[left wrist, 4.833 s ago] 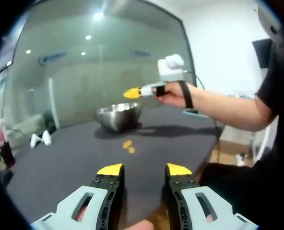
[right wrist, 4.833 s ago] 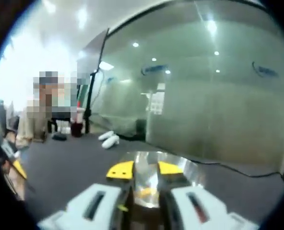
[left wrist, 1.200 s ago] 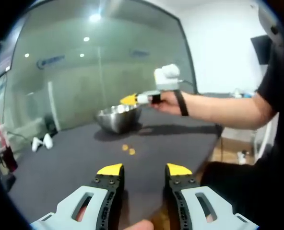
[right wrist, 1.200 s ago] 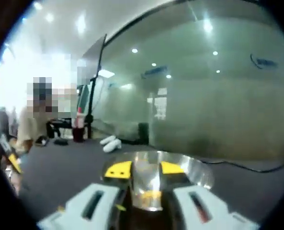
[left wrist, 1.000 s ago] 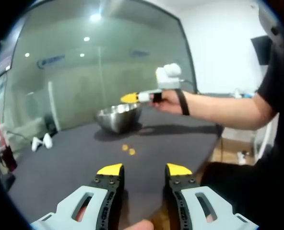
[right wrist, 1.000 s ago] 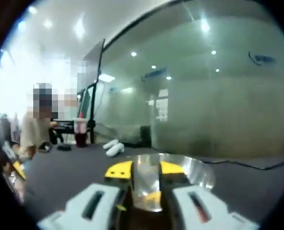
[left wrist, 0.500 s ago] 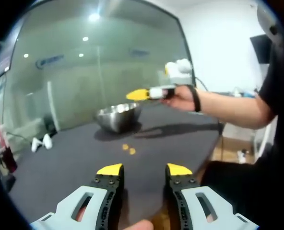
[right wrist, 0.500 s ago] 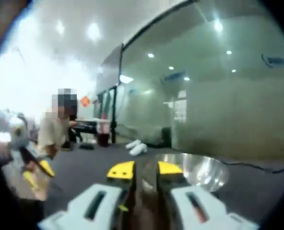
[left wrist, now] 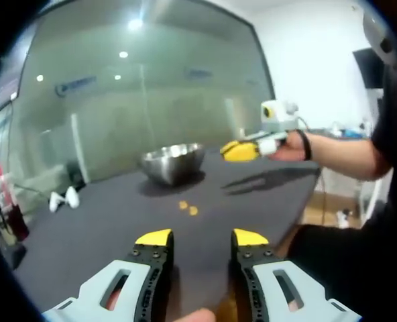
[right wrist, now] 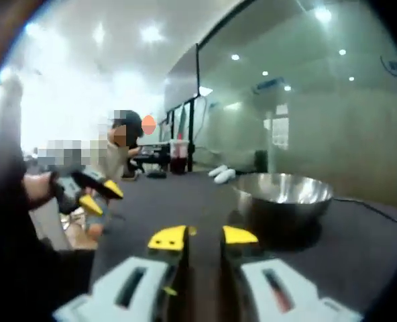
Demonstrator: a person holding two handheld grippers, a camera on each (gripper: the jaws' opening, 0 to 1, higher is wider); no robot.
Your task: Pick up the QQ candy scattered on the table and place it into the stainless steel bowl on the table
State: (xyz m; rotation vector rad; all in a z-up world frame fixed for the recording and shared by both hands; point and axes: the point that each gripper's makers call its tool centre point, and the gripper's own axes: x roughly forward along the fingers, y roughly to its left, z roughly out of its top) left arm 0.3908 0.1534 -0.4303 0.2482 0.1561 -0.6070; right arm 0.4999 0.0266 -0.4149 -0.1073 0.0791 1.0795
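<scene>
Right gripper (left wrist: 239, 150) withdrew from round, shiny steel bowl (left wrist: 173, 162).

In the left gripper view, the round stainless steel bowl (left wrist: 173, 162) stands on the dark grey worktop (left wrist: 104, 221), far from the near edge and before the glass wall (left wrist: 138, 94). Two small yellow candies (left wrist: 188, 207) lie side by side on the worktop, nearer than the bowl and just right of it. The right gripper (left wrist: 239, 150) hangs above the worktop, right of the bowl. Two white oblong objects (left wrist: 62, 198) lie well left of the bowl. The left gripper (left wrist: 201, 237) is nearest, its fingers (left wrist: 155, 237) apart.

In the right gripper view, the bowl sits ahead and right of the right gripper, and the left gripper (right wrist: 94, 194) is at left.
</scene>
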